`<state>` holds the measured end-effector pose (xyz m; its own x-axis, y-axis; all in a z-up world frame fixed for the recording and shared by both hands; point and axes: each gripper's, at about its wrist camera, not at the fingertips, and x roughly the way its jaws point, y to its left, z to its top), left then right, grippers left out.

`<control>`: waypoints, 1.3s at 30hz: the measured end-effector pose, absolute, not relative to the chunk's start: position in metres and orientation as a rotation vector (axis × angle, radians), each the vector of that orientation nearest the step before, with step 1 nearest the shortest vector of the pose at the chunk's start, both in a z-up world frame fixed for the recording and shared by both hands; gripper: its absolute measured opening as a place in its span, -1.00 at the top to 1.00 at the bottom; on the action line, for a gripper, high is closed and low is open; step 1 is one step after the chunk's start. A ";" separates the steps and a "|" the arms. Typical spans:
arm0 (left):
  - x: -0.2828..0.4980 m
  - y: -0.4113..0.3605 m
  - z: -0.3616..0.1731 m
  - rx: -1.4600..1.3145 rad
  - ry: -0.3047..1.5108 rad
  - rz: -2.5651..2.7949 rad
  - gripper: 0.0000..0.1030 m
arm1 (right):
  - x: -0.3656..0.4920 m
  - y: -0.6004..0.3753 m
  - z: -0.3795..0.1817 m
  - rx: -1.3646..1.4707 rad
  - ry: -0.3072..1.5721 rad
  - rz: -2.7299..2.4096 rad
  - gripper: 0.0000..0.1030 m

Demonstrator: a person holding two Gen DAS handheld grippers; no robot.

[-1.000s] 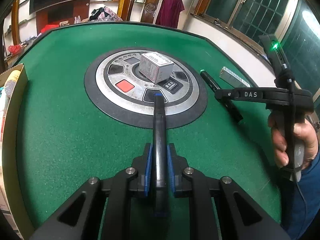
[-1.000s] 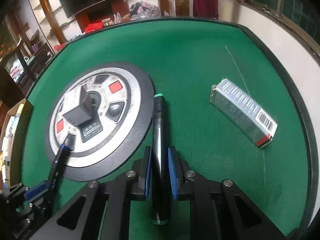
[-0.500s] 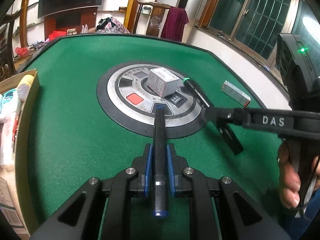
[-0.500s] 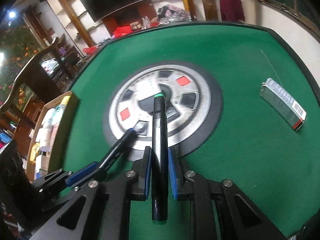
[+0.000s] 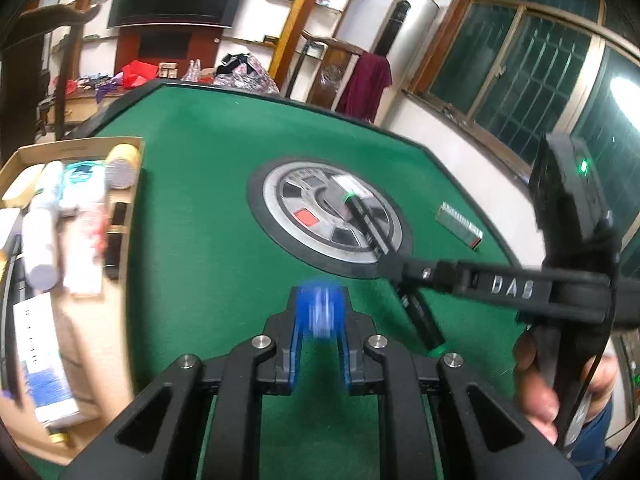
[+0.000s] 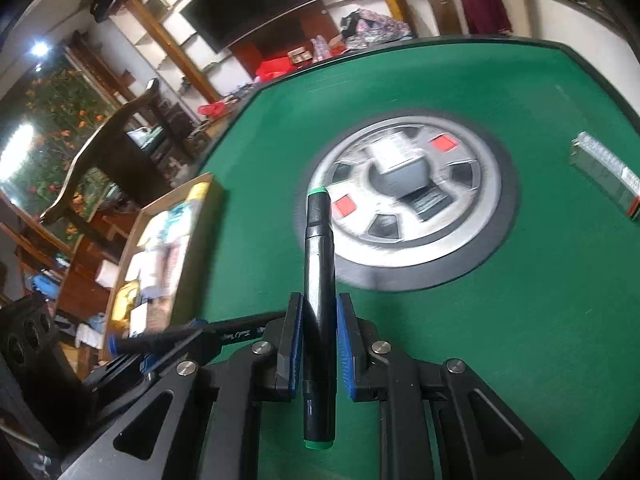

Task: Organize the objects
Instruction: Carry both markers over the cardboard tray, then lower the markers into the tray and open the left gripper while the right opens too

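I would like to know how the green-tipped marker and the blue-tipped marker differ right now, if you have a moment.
Tip colour: the green-tipped marker has green ends; the blue-tipped marker shows a blue end.
Holder: the green-tipped marker sits in the right gripper, the blue-tipped marker in the left gripper.
Pose, right wrist view: the green-tipped marker points away towards the round centre panel; the blue-tipped marker lies almost crosswise.
Shared: black barrels, each clamped in shut jaws.
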<state>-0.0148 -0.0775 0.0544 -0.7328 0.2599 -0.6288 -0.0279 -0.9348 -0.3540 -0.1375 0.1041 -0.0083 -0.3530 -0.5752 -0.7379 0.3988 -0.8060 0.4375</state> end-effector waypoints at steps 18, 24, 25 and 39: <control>0.070 -0.204 0.091 -0.891 -0.781 2.886 0.72 | -0.090 0.009 0.005 1.204 -0.225 -2.020 0.66; 0.095 -0.229 0.099 -0.858 -0.818 2.876 0.72 | -0.074 -0.020 0.004 1.170 -0.150 -1.995 0.66; 0.100 -0.234 0.101 -0.863 -0.812 2.879 0.72 | -0.072 -0.026 0.003 1.166 -0.134 -1.995 0.66; 0.104 -0.262 0.086 -1.007 -0.839 2.864 0.72 | -0.075 -0.078 -0.011 1.202 -0.124 -2.008 0.65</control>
